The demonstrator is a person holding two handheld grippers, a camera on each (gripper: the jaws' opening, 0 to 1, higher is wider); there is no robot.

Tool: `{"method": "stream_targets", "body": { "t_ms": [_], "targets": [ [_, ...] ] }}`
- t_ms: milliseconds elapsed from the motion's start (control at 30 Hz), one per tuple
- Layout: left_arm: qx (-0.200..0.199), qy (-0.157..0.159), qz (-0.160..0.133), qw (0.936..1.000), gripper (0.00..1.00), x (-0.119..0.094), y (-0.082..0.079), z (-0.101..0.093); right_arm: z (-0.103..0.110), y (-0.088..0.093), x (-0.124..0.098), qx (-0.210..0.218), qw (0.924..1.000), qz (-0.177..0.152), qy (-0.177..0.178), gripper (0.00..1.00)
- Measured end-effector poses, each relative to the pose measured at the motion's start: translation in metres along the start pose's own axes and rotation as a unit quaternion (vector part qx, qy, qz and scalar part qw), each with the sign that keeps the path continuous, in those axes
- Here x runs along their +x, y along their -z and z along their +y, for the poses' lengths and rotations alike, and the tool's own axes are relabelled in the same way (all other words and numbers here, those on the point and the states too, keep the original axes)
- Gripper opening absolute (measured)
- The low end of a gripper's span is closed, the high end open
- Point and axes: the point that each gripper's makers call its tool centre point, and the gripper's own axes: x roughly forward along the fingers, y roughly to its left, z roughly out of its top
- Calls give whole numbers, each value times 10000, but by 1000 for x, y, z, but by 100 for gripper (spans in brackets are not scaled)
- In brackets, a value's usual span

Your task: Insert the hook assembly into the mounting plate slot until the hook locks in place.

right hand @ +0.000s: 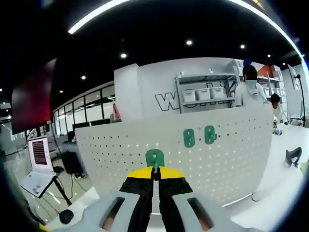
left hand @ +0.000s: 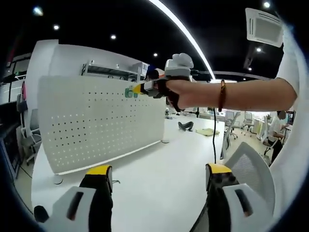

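**Green hook held at the pegboard; two hooks mounted**

Where the right gripper (right hand: 155, 175) rises from the bottom of its own view, its yellow-tipped jaws stand pressed together on the stem of a green hook (right hand: 155, 158).

- Hook in hand: upright, its rounded head clear above the jaw tips, seen in front of the lower middle of the pegboard (right hand: 207, 159). Whether it touches the board cannot be told.
- Right gripper, seen from the left gripper view (left hand: 137, 90): carried high by a hand (left hand: 176, 89) with a bracelet (left hand: 222, 95) on its wrist, tips close to the board's upper right corner, just beside a small green shape (left hand: 129, 92).
- Left gripper (left hand: 157, 175): low in its own view, jaws spread wide, nothing between them, well apart from the board.
- Mounted hooks: two green ones, one to the left (right hand: 189, 138) and one to the right (right hand: 209, 135), side by side on the board, above and to the right of the held hook.
- Pegboard: white, perforated in rows, standing upright on a white table (left hand: 159, 174).
- Beyond the board: a white wall with grey lettering (right hand: 166, 101), a shelf (right hand: 205, 100) with white bins, and a person (right hand: 249, 87) beside it.
- Left of the board: a laptop (right hand: 37, 162) on a stand.
- Far right: a mesh chair back (left hand: 251, 169).
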Motion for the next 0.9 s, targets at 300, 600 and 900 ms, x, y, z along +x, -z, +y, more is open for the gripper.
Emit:
{"method": "stream_targets", "body": {
  "t_ms": [300,600,900],
  "targets": [
    [37,43,10,10000,80,4,-3,6,-1,-8,16,-30,10000,-32,9,1],
    [-17,51,75,10000,79,5,3,15,0,-16,36,-110,9999,-58,43,1],
    [-50,35,86,9999,79,0,5,19,-3,-27,46,-199,9997,-91,119,1]
  ]
}}
